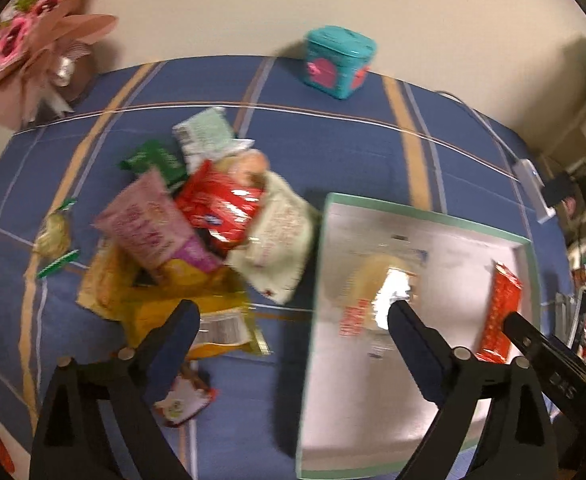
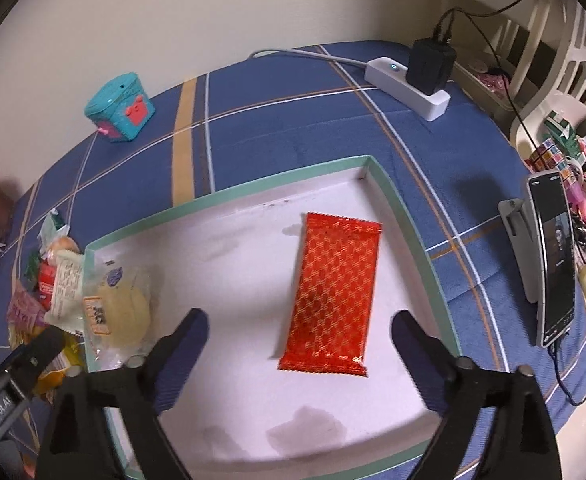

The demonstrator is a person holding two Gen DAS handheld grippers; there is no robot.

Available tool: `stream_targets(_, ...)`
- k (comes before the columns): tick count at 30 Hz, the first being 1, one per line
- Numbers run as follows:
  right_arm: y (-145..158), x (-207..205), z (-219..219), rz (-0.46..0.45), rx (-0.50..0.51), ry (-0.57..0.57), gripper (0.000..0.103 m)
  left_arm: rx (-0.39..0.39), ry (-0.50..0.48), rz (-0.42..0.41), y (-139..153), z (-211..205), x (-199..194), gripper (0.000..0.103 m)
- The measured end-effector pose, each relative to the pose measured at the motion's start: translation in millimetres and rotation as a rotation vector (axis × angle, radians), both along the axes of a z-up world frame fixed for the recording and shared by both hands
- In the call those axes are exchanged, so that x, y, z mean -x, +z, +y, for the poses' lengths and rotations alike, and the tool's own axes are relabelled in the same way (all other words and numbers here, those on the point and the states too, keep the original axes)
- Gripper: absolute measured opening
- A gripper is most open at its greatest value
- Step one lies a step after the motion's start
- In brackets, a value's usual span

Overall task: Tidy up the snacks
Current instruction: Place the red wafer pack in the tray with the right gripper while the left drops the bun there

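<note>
Blue plaid tablecloth (image 2: 277, 120) under all. Right gripper (image 2: 299, 330) gaped wide, empty, over red packet (image 2: 333, 292) lying flat in tray (image 2: 405, 216). Left gripper (image 1: 293, 320) wide, empty, near pale packet (image 1: 373, 284). Placing step looked done; next, grab from snack pile (image 1: 197, 220) beside tray.
</note>
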State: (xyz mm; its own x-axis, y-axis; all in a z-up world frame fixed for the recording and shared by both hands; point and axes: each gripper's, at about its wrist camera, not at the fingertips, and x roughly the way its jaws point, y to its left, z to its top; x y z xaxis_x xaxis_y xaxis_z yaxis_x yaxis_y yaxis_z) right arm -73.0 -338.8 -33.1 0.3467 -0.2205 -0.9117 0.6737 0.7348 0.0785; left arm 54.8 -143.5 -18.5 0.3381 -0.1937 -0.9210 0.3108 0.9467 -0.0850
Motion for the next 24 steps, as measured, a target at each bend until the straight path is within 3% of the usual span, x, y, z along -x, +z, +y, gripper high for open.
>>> stream_targets(3, 1, -2, 7, 0.004, 0.016, 0.010, 0.103, -0.038, 0.047, -0.014, -2, 12, -3, 0.102)
stream_targets(11, 8, -9, 21, -0.035, 0.012, 0.049, 0.103, -0.040, 0.134, -0.027, 2, 55, -15, 0.102)
stream_targets(19, 14, -18, 39, -0.050, 0.009, 0.084, 0.103, -0.172, 0.224, -0.117, 13, 115, -25, 0.102)
stream_targets(24, 18, -26, 56, -0.080, -0.014, 0.121, 0.103, -0.160, 0.300, -0.125, 20, 159, -30, 0.102)
